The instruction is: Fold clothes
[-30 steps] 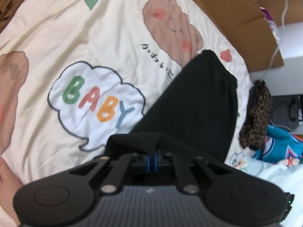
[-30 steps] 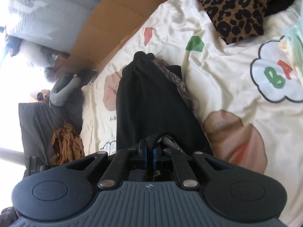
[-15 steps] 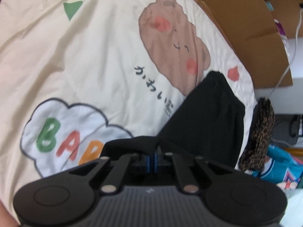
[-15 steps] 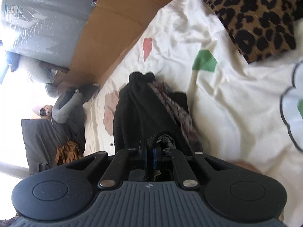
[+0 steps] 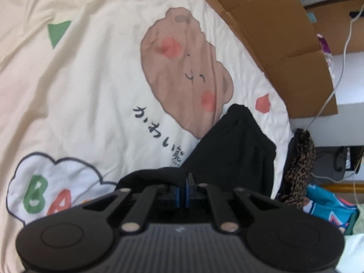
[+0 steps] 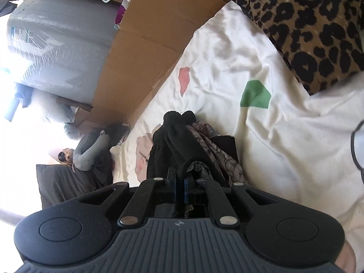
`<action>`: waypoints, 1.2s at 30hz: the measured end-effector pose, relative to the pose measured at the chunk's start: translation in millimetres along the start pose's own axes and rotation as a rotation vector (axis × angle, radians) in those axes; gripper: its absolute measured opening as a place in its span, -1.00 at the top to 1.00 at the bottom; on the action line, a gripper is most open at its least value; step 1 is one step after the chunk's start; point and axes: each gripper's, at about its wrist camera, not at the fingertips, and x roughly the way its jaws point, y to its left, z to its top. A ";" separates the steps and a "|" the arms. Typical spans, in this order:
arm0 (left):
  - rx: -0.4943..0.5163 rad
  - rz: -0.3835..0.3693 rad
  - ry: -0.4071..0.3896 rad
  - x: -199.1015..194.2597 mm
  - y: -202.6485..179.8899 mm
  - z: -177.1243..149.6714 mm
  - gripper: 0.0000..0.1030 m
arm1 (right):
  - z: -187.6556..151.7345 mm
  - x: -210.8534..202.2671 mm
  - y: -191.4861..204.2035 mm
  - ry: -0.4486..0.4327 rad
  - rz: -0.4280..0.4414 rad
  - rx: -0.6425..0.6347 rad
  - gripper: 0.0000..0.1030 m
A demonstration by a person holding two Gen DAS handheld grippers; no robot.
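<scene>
Black fabric is what both grippers have hold of: the black garment (image 5: 229,152) lies on the cream bedsheet (image 5: 91,91), just below the printed brown bear (image 5: 188,77) and partly over its lower edge. The left gripper (image 5: 183,187) is pressed together, pinching the garment's near edge. The right gripper (image 6: 180,187) is likewise clamped tight on a bunched end of the same cloth, where a paler patterned lining (image 6: 213,152) shows. A leopard-print cushion (image 6: 302,27) sits well away from the bear, and flattened cardboard (image 5: 273,36) runs along the bed's far edge beside the bear
</scene>
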 end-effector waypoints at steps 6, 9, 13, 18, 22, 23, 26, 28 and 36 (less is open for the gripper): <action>-0.023 -0.020 0.015 16.8 8.3 2.6 0.29 | -1.7 7.2 -16.6 0.012 -0.040 0.066 0.57; -0.013 -0.041 0.023 22.4 10.1 -0.7 0.05 | -2.9 6.0 -13.6 0.029 -0.034 0.041 0.27; 0.043 -0.022 0.046 29.9 8.5 -5.4 0.18 | -4.6 9.7 -10.3 0.053 -0.020 0.020 0.29; 0.036 -0.008 0.018 26.8 9.9 -5.3 0.83 | -8.8 13.2 -11.1 0.066 -0.018 0.041 0.86; 0.043 -0.086 -0.028 15.3 2.6 0.0 0.85 | -7.7 5.1 -6.9 0.016 0.006 0.033 0.89; 0.050 -0.101 -0.032 13.9 -0.7 1.7 0.85 | -6.7 2.3 -6.1 0.001 0.017 0.034 0.89; 0.062 -0.126 -0.033 12.5 -9.0 7.6 0.85 | -3.4 -2.9 -7.7 -0.033 0.044 0.059 0.89; 0.059 -0.107 -0.014 17.8 -11.3 11.2 0.84 | -2.2 -1.6 -11.5 -0.037 0.035 0.087 0.88; 0.006 -0.147 -0.013 21.1 -14.2 25.6 0.02 | 9.3 -0.6 -12.9 -0.059 0.049 0.132 0.16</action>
